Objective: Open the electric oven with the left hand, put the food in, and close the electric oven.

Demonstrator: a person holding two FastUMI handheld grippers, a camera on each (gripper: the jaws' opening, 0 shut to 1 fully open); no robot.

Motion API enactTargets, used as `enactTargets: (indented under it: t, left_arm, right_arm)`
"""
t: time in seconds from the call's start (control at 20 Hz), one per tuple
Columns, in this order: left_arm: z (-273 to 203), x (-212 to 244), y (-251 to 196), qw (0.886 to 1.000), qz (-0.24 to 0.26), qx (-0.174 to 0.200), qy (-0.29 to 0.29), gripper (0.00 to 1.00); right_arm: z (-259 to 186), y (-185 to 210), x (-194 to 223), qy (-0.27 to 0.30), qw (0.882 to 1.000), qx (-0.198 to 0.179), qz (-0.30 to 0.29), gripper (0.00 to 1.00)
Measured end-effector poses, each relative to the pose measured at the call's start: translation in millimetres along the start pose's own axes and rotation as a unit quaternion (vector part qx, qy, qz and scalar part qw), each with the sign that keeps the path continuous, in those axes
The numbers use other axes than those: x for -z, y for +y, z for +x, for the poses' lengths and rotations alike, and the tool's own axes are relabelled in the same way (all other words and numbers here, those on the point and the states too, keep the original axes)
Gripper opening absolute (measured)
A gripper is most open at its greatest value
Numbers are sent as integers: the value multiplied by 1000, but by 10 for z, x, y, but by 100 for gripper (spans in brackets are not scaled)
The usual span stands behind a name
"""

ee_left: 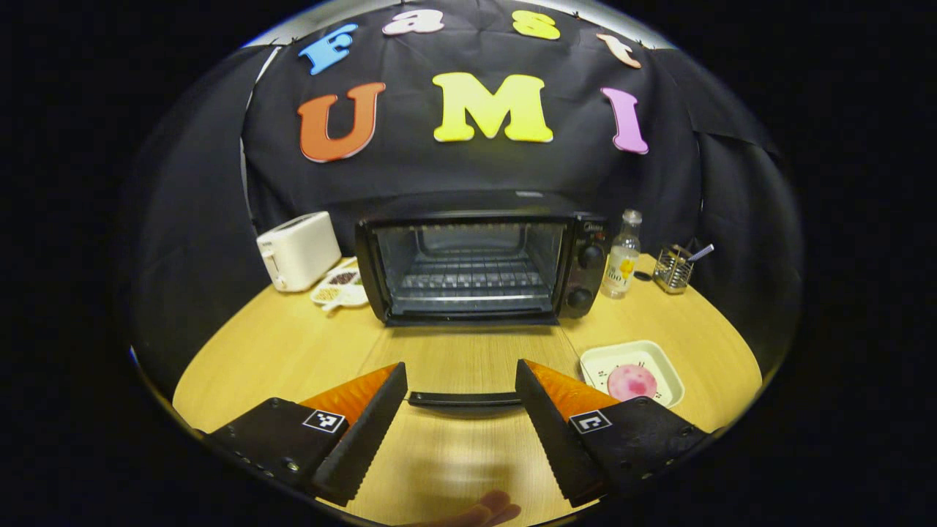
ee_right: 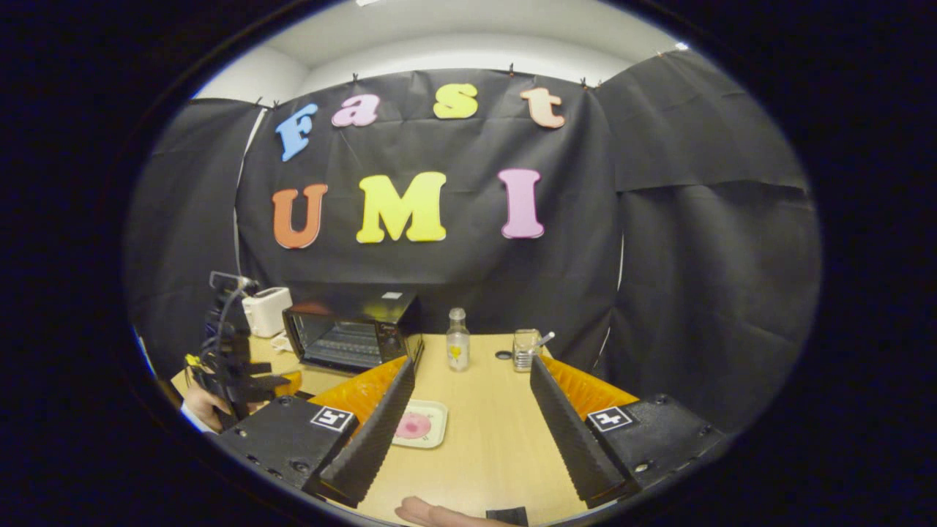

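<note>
oven (ee_left: 468, 263) door lies open; bottle (ee_left: 621, 260) label unreadable beside it.

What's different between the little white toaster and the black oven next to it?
The white toaster is small, boxy and closed on its sides; the black electric oven is much larger and wider. The oven's door lies folded down flat, showing a wire rack inside, while the toaster shows no interior. Both stand on the wooden table against the black cloth wall.

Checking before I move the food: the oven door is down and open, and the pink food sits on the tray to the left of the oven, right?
Not quite. The oven door is open, but the pink food on the tray lies to the oven's right, as the left gripper view shows.
</note>
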State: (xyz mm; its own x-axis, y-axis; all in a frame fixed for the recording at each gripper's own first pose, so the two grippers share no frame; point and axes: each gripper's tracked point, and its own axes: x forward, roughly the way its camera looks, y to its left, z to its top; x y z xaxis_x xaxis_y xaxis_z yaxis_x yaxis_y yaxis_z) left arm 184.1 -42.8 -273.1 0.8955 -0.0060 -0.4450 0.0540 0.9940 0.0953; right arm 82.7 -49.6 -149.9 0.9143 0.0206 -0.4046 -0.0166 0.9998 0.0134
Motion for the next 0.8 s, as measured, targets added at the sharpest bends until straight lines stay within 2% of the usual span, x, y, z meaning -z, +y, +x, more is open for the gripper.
enactTargets:
  t: [0.2, 0.4, 0.65, 0.8]
  left_arm:
    - [-540, -468, -2, 997, -5, 6, -77, 95]
    - [-1165, -821, 50, 987, 3, -3, -158, 95]
    - [-1691, -891, 259, 978, 11, -46, -201, 95]
    - [-1928, -894, 298, 975, 12, -48, -217, 95]
  right_arm:
    - [466, 70, 357, 71, 997, -9, 3, 100]
    - [929, 151, 871, 148, 989, -23, 20, 100]
    - [1427, 286, 1505, 247, 966, -49, 55, 98]
    - [1657, 420, 1805, 292, 950, -72, 85, 92]
